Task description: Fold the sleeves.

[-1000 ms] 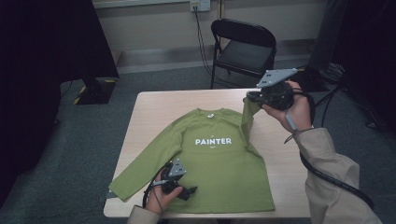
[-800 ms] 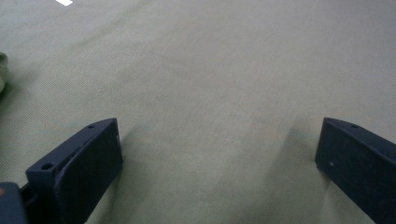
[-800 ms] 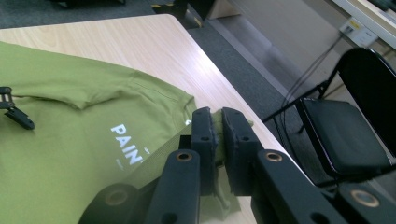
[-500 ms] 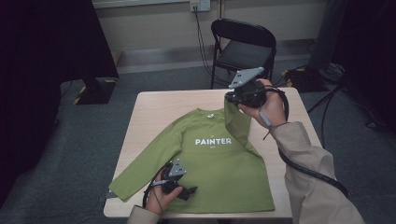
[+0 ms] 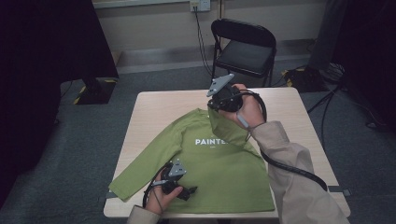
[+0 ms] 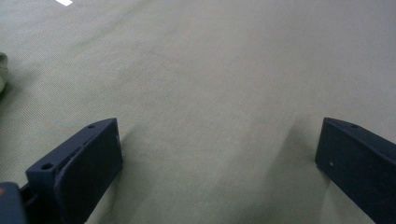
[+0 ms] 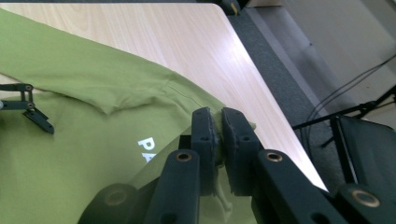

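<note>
A green long-sleeved shirt (image 5: 205,163) with white "PAINTER" lettering lies chest-up on the wooden table (image 5: 154,107). My right gripper (image 5: 215,106) hovers over the collar area, shut on the cuff of the shirt's right sleeve (image 5: 224,128), which hangs folded across the chest. In the right gripper view the jaws (image 7: 218,119) pinch green cloth between them, with the shirt (image 7: 84,154) spread below. My left gripper (image 5: 189,191) rests on the shirt near the hem, open. Its jaws (image 6: 219,163) stand wide apart and press down on flat fabric (image 6: 210,70).
A black folding chair (image 5: 245,46) stands behind the table's far edge. Cables (image 5: 308,77) lie on the grey carpet at the right. The shirt's left sleeve (image 5: 144,161) stretches toward the table's near left corner. Bare tabletop (image 5: 299,126) shows to the right.
My right gripper has carried the sleeve cuff leftward and a little lower, from beyond the shirt's right shoulder to over the collar. The left gripper has stayed put.
</note>
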`<state>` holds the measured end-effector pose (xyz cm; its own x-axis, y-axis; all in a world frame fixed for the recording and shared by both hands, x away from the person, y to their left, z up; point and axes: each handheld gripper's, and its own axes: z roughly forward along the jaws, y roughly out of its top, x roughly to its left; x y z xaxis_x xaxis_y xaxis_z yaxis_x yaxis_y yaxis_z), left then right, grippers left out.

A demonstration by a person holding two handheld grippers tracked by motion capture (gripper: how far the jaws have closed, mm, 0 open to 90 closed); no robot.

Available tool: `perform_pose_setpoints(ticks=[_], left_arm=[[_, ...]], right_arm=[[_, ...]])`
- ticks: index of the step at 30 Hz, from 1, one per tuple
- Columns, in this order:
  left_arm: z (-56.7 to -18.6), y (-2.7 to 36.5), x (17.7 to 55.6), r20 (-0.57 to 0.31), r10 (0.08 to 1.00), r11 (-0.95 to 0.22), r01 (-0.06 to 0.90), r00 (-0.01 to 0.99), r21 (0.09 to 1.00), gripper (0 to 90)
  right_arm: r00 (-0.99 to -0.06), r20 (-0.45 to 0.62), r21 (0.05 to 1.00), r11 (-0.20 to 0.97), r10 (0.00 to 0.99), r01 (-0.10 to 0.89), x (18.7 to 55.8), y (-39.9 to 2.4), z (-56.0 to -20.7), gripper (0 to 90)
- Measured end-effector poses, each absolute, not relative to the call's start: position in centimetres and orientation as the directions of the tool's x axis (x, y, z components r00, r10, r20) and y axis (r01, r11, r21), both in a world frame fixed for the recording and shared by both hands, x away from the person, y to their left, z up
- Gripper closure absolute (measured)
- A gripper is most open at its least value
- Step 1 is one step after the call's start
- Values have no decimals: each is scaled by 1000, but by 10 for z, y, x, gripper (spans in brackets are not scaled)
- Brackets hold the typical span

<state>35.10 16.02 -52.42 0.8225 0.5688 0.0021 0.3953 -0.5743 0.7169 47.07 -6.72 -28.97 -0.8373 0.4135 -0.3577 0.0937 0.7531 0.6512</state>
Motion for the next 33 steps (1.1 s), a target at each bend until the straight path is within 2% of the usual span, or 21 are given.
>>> perform_pose_setpoints(ticks=[19, 33], left_arm=[[-524, 160, 351, 1, 569, -574, 396, 822, 717, 0], [-524, 160, 351, 1, 569, -574, 396, 823, 716, 0]], right_arm=[[-859, -299, 665, 736, 416, 125, 490, -44, -316, 835], [-876, -284, 637, 759, 390, 131, 497, -24, -331, 834]])
